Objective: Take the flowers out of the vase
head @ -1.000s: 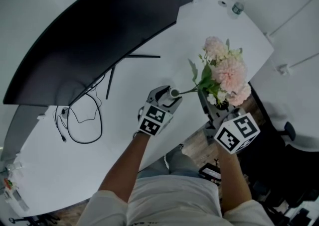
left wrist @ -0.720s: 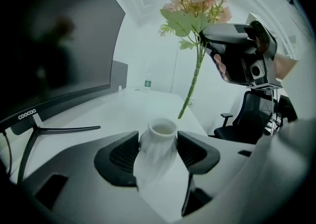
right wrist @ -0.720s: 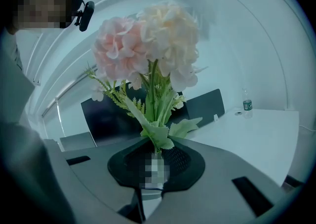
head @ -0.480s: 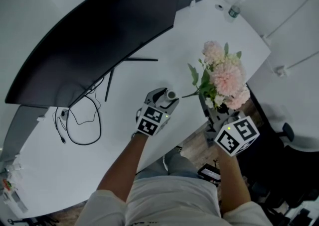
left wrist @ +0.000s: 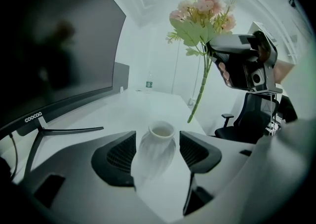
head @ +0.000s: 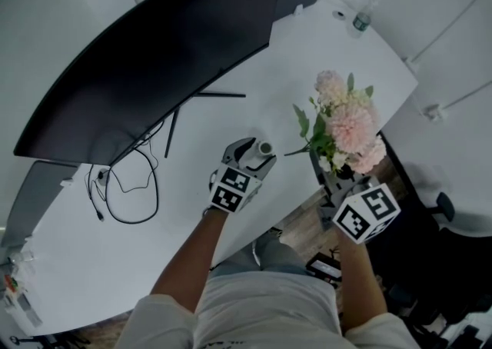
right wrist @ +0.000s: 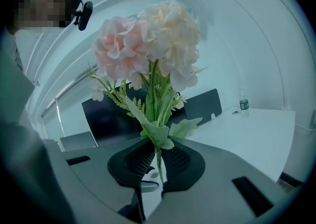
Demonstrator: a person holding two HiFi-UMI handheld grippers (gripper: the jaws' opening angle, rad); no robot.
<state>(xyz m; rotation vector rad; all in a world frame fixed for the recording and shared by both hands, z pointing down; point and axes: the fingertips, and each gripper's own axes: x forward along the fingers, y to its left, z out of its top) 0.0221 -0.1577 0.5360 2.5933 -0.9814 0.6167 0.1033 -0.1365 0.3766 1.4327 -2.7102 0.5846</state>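
Observation:
A small white ribbed vase [head: 265, 147] [left wrist: 154, 156] stands on the white desk [head: 92, 263] near its front edge. My left gripper [head: 258, 154] [left wrist: 158, 138] has the vase between its pads; its jaws are opening, and a thin gap shows beside the vase. My right gripper [head: 329, 174] [right wrist: 158, 158] is shut on the green stems of the pink and cream flowers [head: 347, 123] [left wrist: 200, 15] [right wrist: 148, 45]. It holds the bunch up to the right of the vase. The stem's lower end [left wrist: 190, 117] hangs free, outside the vase's mouth.
A large curved monitor [head: 154, 55] fills the back of the desk, with looped cables [head: 127, 186] by its stand. A water bottle [head: 363, 17] stands at the far right corner. An office chair [left wrist: 247, 119] is beyond the desk's right edge.
The stem's end has left the vase's mouth and the bunch has shifted a little to the right with my right gripper. My left gripper stays at the vase.

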